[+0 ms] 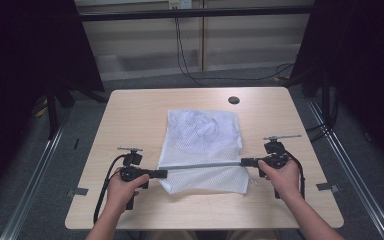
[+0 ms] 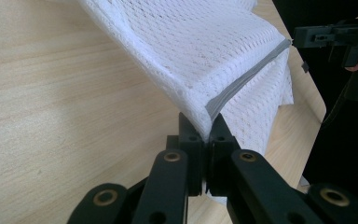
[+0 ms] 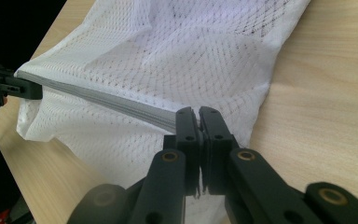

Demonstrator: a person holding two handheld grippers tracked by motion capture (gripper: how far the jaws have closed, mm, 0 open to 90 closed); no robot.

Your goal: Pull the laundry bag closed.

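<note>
A white mesh bag [image 1: 202, 145] lies on the wooden table [image 1: 130, 110], with something pale bunched inside its far half. A grey zipper band [image 1: 202, 165] runs across the bag near its front and is pulled taut between the two grippers. My left gripper [image 1: 162, 173] is shut on the band's left end; in the left gripper view the jaws pinch the grey zipper band [image 2: 242, 81] and white mesh bag [image 2: 186, 51]. My right gripper [image 1: 245, 161] is shut on the right end, where the grey zipper band [image 3: 107, 100] meets the jaws, with the white mesh bag [image 3: 168, 51] behind.
A small black round cap [image 1: 234, 100] sits at the table's far edge. Dark curtains hang at both sides, and cables trail on the floor behind. Bare tabletop lies left and right of the bag, and the front edge is near the hands.
</note>
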